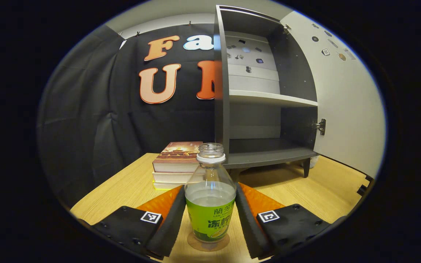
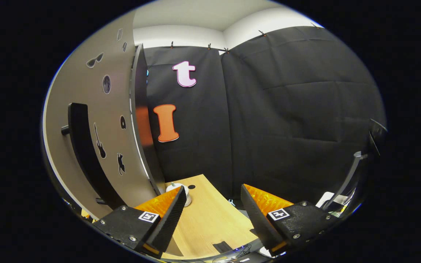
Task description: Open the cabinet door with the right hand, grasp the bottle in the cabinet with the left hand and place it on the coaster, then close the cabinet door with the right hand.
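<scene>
Left gripper view: clear plastic bottle [image 1: 210, 193], green label, no cap, part full of pale liquid, standing upright on a round coaster [image 1: 208, 243] on the light wooden table [image 1: 122, 190]. Left gripper [image 1: 210, 219] straddling the bottle, black-padded fingers [image 1: 170, 215] either side of the label and just beside it, jaws spread, whether the pads touch the plastic hard to tell; no firm squeeze evident. Bottle apparently delivered, so step in hand judged as letting go and backing away: best done by widening the jaws evenly and drawing straight back toward the near edge, level, so neither pad drags the label and tips an open-necked bottle (liquid inside, spill likely if knocked). Behind the bottle, a stack of books [image 1: 177, 164] at far left, and the grey cabinet [image 1: 265, 98] at far right, shelves bare, white cabinet door [image 1: 345, 102] swung wide to the right. Free tabletop on both sides of the coaster. Right gripper view: right gripper [image 2: 210, 215] with jaws apart, holding nothing, hanging over the table's right end; door face with its long black handle [image 2: 86, 153] close at left, the door's edge just left of the left finger. Ample room to the right; table edge near below, a small white object [image 2: 181, 191] on the wood past the finger.
</scene>
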A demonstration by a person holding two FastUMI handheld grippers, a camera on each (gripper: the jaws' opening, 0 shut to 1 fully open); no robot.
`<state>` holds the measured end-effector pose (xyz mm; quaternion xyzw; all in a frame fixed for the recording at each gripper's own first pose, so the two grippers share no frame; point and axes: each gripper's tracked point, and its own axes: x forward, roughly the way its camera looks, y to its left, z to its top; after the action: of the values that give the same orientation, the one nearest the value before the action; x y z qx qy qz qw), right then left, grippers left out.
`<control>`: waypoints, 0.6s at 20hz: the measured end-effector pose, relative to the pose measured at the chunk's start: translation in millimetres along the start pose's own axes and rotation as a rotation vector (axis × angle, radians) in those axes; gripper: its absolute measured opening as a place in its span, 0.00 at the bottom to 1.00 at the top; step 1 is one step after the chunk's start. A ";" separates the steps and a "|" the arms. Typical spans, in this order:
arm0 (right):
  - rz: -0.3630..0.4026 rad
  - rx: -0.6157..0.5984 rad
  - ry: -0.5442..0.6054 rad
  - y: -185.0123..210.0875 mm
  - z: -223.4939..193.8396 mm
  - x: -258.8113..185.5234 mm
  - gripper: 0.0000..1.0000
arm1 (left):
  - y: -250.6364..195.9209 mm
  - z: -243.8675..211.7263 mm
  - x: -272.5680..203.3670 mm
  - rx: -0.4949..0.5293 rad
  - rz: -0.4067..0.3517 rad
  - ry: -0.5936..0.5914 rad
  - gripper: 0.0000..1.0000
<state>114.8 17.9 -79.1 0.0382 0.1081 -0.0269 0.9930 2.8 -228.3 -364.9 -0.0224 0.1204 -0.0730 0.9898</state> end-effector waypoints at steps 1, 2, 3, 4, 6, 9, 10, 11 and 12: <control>-0.003 -0.004 0.003 -1.0 -0.7 0.4 0.93 | 2.0 -3.5 1.6 -0.011 0.007 0.005 0.81; -0.006 -0.006 0.005 -2.7 -0.5 0.5 0.93 | 4.8 -5.7 3.8 -0.023 0.015 0.010 0.81; -0.009 -0.006 0.005 -4.2 -0.1 0.5 0.93 | 7.5 -8.8 4.6 -0.035 0.021 0.015 0.81; -0.010 -0.005 0.006 -5.0 -0.8 0.8 0.93 | 9.1 -9.8 2.3 -0.045 0.025 0.016 0.81; -0.014 0.002 0.008 -8.1 -2.8 1.6 0.93 | 10.1 -11.6 2.2 -0.043 0.028 0.017 0.81; -0.009 0.008 0.015 -8.9 -3.9 1.2 0.93 | 8.9 -12.9 -5.0 -0.041 0.023 0.023 0.81; -0.008 0.009 0.017 -8.9 -4.3 1.5 0.93 | 8.9 -13.4 -6.7 -0.037 0.020 0.028 0.82; -0.006 0.010 0.021 -8.6 -4.8 1.9 0.93 | 8.0 -13.6 -8.9 -0.035 0.017 0.031 0.82; -0.004 0.011 0.025 -8.7 -5.0 0.7 0.93 | 8.2 -13.8 -10.9 -0.034 0.017 0.034 0.83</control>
<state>113.9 9.6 -84.7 0.0437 0.1204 -0.0292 0.9913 -9.9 -218.9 -376.3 -0.0368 0.1386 -0.0629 0.9877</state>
